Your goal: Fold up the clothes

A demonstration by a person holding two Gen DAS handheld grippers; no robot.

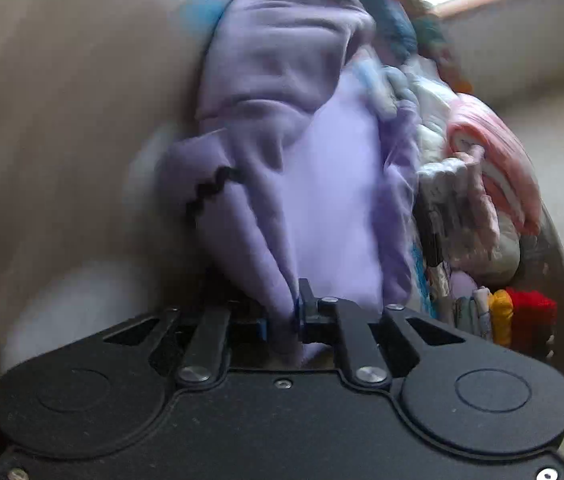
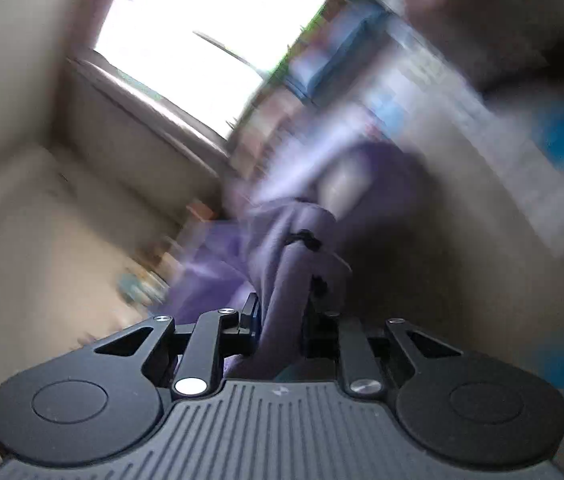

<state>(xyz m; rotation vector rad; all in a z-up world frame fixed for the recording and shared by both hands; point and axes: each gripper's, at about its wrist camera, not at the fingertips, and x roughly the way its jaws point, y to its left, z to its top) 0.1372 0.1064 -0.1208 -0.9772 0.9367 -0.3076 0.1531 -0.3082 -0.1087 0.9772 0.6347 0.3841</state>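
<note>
lilac garment (image 1: 330, 184) pinched in both grippers

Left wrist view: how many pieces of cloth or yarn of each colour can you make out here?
Purple garment, pinched in the left gripper: 1
Pink-striped cloth: 1
White crumpled cloth: 1
Red yarn bundle: 1
Yellow yarn bundle: 1
Total: 5; the blurred blue and green cloth at the top is left uncounted.
</note>
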